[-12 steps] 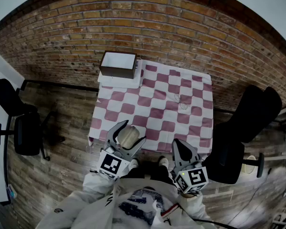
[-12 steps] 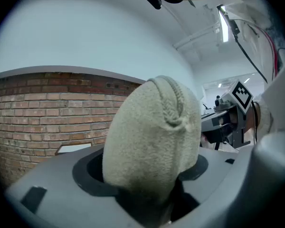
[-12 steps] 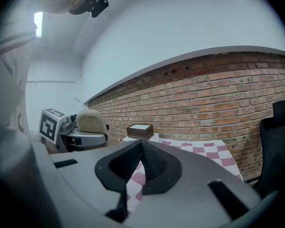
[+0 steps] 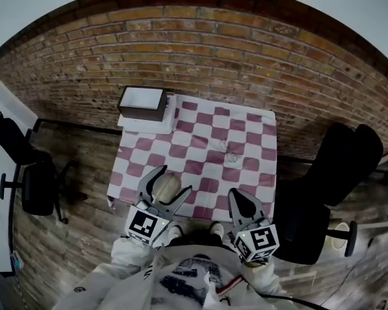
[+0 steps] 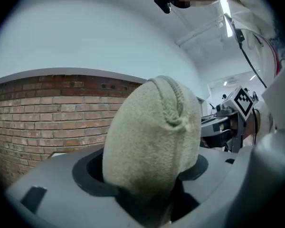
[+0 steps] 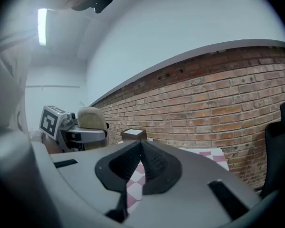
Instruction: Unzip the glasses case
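Note:
A beige, fuzzy glasses case point(image 5: 152, 137) stands upright between the jaws of my left gripper point(image 5: 142, 171), which is shut on its lower part. A seam with a small knot point(image 5: 179, 120) runs down the side of the case that faces the camera. In the head view the case point(image 4: 169, 187) is held above the near edge of the table, in the left gripper point(image 4: 165, 185). My right gripper point(image 4: 240, 201) is shut with nothing in it, a little to the right of the case. Its jaws point(image 6: 140, 151) meet, and the left gripper point(image 6: 83, 133) with the case point(image 6: 91, 118) shows at its left.
The table point(image 4: 195, 148) has a pink-and-white checked cloth. A brown box point(image 4: 142, 103) with a white inside sits at its far left corner. A small thin wire-like thing point(image 4: 231, 148) lies mid-table. Black chairs stand at the left point(image 4: 32, 186) and right point(image 4: 339, 173). A brick wall runs behind.
The head view has shifted slightly, so the table sits further left in the picture. Both grippers keep their poses, and the left still holds the case.

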{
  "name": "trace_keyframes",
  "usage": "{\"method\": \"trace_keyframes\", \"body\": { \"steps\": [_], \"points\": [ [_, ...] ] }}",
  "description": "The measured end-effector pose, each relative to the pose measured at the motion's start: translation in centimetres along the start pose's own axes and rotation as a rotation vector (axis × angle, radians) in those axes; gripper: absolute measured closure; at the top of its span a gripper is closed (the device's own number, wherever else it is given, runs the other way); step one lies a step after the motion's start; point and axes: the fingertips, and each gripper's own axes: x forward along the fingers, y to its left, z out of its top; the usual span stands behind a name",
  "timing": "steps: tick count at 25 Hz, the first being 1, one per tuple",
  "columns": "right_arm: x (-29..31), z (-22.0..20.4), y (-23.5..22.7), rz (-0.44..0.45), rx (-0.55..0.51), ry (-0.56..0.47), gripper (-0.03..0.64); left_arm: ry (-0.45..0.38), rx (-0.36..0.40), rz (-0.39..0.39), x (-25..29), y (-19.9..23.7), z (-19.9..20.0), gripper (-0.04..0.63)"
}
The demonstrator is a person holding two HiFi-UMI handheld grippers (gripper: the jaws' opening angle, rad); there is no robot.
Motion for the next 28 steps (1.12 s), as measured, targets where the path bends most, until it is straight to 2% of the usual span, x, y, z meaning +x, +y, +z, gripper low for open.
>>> {"method": "trace_keyframes", "body": {
  "steps": [9,15,19,23,28],
  "points": [
    [-0.3,1.2,-5.7,0.11,-0.027,-0.029,0.603,-0.025,0.016,0.055,5.1,-2.5,3.3,0.253],
    [0.1,2.2,-8.5,0.14,-0.029,-0.057,0.603,-0.019,-0.04,0.077,7.4,-3.0,5.4,0.253],
    [0.2,2.3,-9.0,0.164,-0.053,-0.044,0.602,-0.035,-0.059,0.072,8.4,-3.6,6.6,0.252],
    [1.1,1.9,-8.8,0.194,-0.02,-0.011,0.601,-0.059,-0.074,0.07,9.0,-3.1,8.2,0.252],
    [2.1,3.0,-8.3,0.222,-0.043,-0.035,0.601,-0.1,-0.068,0.065,10.0,-2.0,10.9,0.252]
  ]
}}
